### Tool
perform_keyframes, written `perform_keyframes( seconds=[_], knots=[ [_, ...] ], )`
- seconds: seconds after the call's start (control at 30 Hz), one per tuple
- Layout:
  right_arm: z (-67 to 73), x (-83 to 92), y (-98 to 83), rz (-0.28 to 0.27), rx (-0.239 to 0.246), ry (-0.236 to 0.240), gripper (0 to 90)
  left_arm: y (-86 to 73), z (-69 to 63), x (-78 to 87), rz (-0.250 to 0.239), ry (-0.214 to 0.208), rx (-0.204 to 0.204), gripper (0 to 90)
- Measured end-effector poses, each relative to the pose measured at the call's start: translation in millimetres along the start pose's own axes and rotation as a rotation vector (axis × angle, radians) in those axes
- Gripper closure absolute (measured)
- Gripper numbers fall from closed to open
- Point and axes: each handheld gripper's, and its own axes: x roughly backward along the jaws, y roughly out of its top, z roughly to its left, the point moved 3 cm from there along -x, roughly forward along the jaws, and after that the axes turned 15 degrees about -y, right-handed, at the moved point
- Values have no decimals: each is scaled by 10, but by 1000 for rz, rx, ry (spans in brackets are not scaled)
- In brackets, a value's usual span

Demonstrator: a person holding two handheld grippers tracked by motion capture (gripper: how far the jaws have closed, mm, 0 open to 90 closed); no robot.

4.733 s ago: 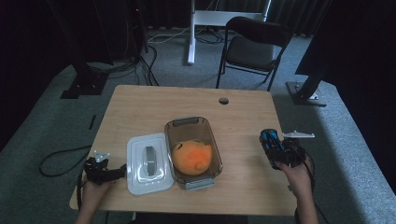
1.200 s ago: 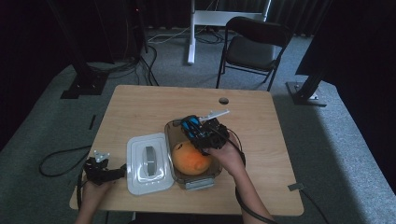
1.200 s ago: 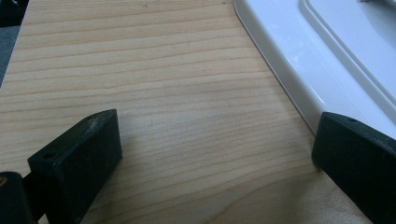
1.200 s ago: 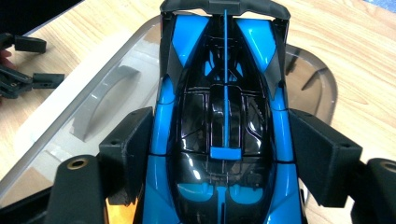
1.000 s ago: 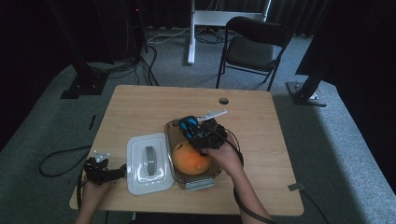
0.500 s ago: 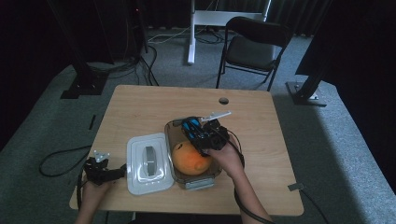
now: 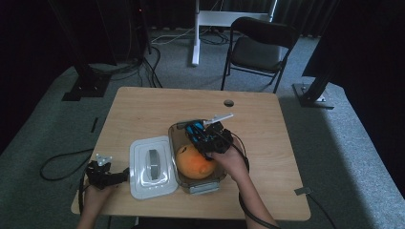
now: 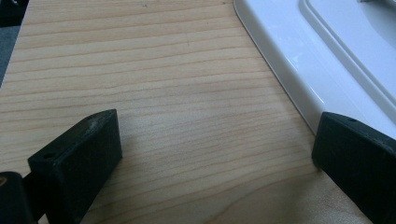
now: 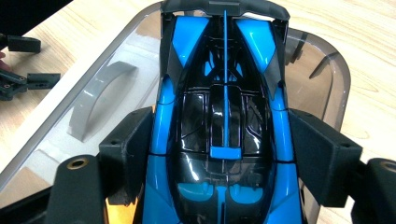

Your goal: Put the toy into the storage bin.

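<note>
Compared with the earliest picture, the right gripper [image 7: 197, 132] has left the right edge of the wooden surface [image 7: 143, 107] and now hangs over the far end of the clear container [image 7: 217, 177], carrying the blue and black toy car [image 9: 224, 116]; across the last second it has kept its place. The left gripper [image 7: 125, 174] stays at the near left corner as before, its fingers [image 8: 79, 161] spread wide with nothing between them, one touching the edge of the white lid [image 8: 327, 56].

The surface is a pale wood table with a small round hole [image 7: 229, 103] near its far edge. Around it lie grey carpet, dark curtains, a black folding chair [image 7: 258, 47] and floor cables.

The container holds an orange ball [image 7: 193, 162] at its near end. The right fingers [image 9: 126, 154] clamp the car's sides above the far end. The lid lies flat just left of the container
</note>
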Motion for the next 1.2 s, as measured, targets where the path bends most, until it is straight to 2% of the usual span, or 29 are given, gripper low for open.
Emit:
perform_keyframes(
  seconds=[0.33, 0.47, 0.5, 0.53, 0.7, 1.0, 1.07, 1.13, 1.2],
  knots=[
    [11, -74, 30, 50, 37, -39, 256, 0, 0, 1, 1, 0, 0, 19],
    [2, -52, 49, 34, 18, -34, 303, 0, 0, 0, 0, 0, 0, 19],
    [-7, -41, 55, 25, -1, -9, 334, 0, 0, 0, 0, 0, 0, 19],
    [-10, -43, 57, 22, -16, 13, 328, 0, 0, 0, 0, 0, 0, 19],
    [-7, -74, 29, 25, -23, 28, 296, -2, -1, 3, 1, -2, 0, 19],
    [-77, -72, -8, 10, -56, 18, 200, -4, 0, 5, 2, -2, -2, 19],
    [-102, -78, -23, 10, -64, 36, 126, -4, -1, 5, 2, -3, -2, 19],
    [-126, -73, -37, -3, -75, 48, 135, -4, -1, 4, 1, -3, -2, 19],
    [-149, -58, -42, -15, -80, 30, 134, -4, -1, 4, 1, -3, -2, 20]
  ],
)
